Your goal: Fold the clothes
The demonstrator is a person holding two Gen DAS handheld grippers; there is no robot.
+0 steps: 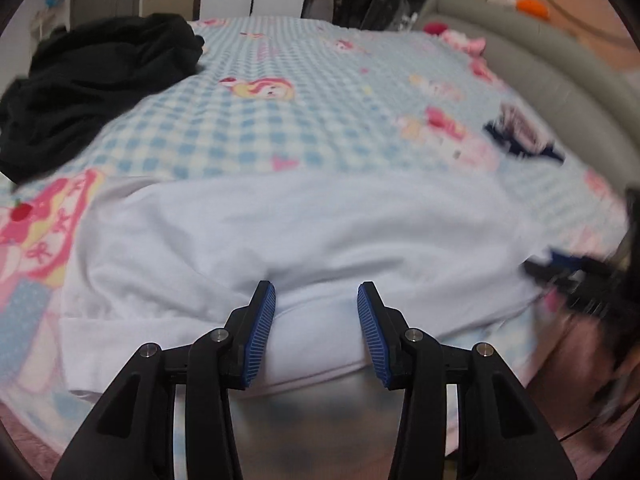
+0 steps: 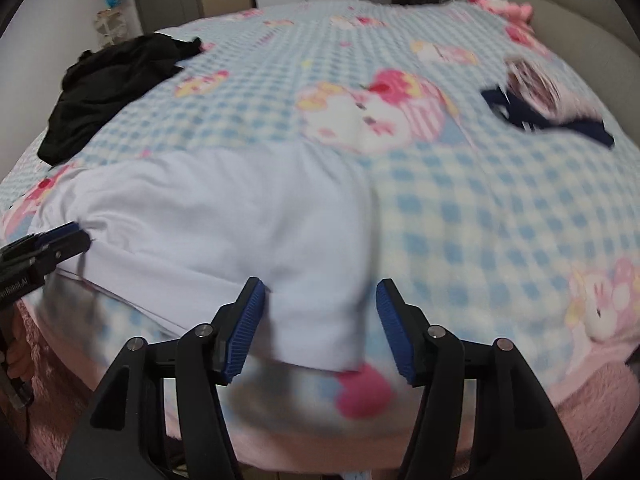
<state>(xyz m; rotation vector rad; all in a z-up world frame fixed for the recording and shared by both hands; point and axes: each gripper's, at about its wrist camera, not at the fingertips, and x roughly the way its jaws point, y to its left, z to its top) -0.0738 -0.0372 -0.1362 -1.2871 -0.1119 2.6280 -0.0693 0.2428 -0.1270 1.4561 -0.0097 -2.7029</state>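
We are part-way into folding the white garment [image 1: 304,232], which lies spread across the near edge of the bed [image 1: 248,120] on its blue checked cover, with both grippers over its near hem. By our reading, the step in hand is to take hold of that near edge at two points so the cloth can be carried over itself.

To do it well, we should catch the hem layers cleanly at both points and close on cloth only, not on the cover beneath. The two holds should sit level with each other along the hem, so that the fold line runs straight and no wrinkle is dragged in.

The left gripper [image 1: 316,300] stands about half open, its blue pads either side of a rise of white cloth. The pads do not press on it, so nothing is held.

The right gripper [image 2: 320,300] is also about half open and straddles the garment's right corner. The left pad lies at the fabric's edge; the right pad is clear of it, over the cover. We see no grip there either.

A black garment [image 1: 100,80] lies well apart at the far left of the bed, and a small dark-and-striped piece [image 2: 548,100] lies at the far right.
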